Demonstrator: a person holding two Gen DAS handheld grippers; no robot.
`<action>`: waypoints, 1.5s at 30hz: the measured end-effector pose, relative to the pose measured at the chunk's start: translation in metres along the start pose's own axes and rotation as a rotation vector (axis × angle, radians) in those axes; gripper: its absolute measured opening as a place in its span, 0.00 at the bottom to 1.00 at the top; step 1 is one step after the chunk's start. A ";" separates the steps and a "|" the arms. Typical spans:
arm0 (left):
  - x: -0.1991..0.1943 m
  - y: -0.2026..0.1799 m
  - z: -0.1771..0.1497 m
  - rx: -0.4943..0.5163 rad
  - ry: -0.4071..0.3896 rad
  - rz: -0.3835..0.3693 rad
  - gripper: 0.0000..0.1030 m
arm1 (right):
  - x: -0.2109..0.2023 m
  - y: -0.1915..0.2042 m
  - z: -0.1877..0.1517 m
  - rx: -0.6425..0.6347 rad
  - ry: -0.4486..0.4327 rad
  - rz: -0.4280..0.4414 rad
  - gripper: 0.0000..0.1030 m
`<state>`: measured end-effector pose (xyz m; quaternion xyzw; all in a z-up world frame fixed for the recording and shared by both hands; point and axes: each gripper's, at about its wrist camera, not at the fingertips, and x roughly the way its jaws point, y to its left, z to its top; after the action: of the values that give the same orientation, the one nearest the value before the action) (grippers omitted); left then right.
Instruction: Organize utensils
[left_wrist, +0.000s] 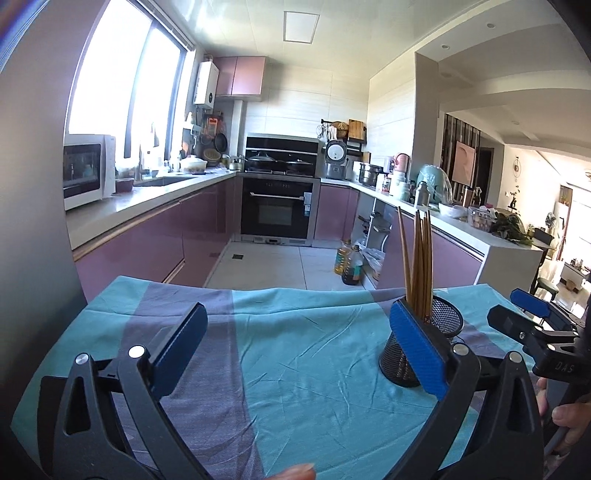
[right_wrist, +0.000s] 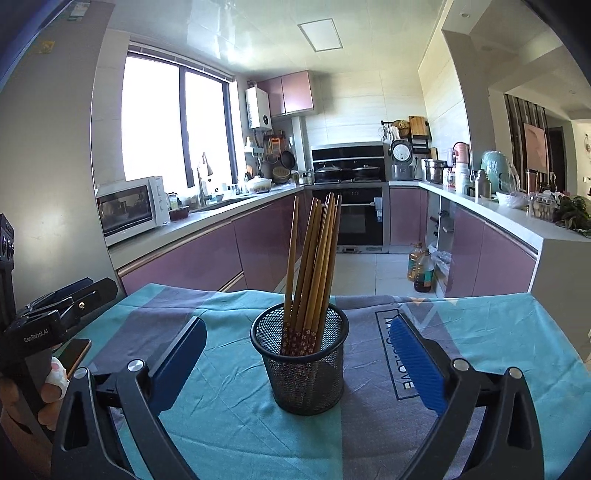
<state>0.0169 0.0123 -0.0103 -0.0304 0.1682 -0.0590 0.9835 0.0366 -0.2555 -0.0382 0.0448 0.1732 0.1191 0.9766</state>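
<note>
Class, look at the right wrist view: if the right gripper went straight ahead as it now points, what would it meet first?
Most likely the black mesh cup holding the chopsticks. It stands centred between the open right gripper fingers, though exact depth is unclear.

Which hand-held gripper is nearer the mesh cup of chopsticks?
Right. The right hand-held gripper faces the mesh cup head-on, open fingers either side. The left hand-held gripper sits off to the cup's left, open over cloth.

"GenRobot.AI" on left tool (right_wrist: 62, 310); "LOVE" — tablecloth (right_wrist: 480, 332)
</note>
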 end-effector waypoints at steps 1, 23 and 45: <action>-0.002 -0.001 0.000 0.002 -0.002 0.000 0.94 | -0.002 0.000 0.000 0.001 -0.009 -0.006 0.94; -0.036 -0.004 0.005 0.004 -0.065 0.038 0.94 | -0.028 0.003 0.001 -0.001 -0.096 -0.051 0.94; -0.045 -0.001 0.004 0.001 -0.082 0.041 0.94 | -0.036 0.003 0.002 0.003 -0.110 -0.056 0.94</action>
<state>-0.0237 0.0173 0.0083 -0.0290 0.1285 -0.0375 0.9906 0.0038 -0.2619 -0.0244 0.0479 0.1205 0.0890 0.9876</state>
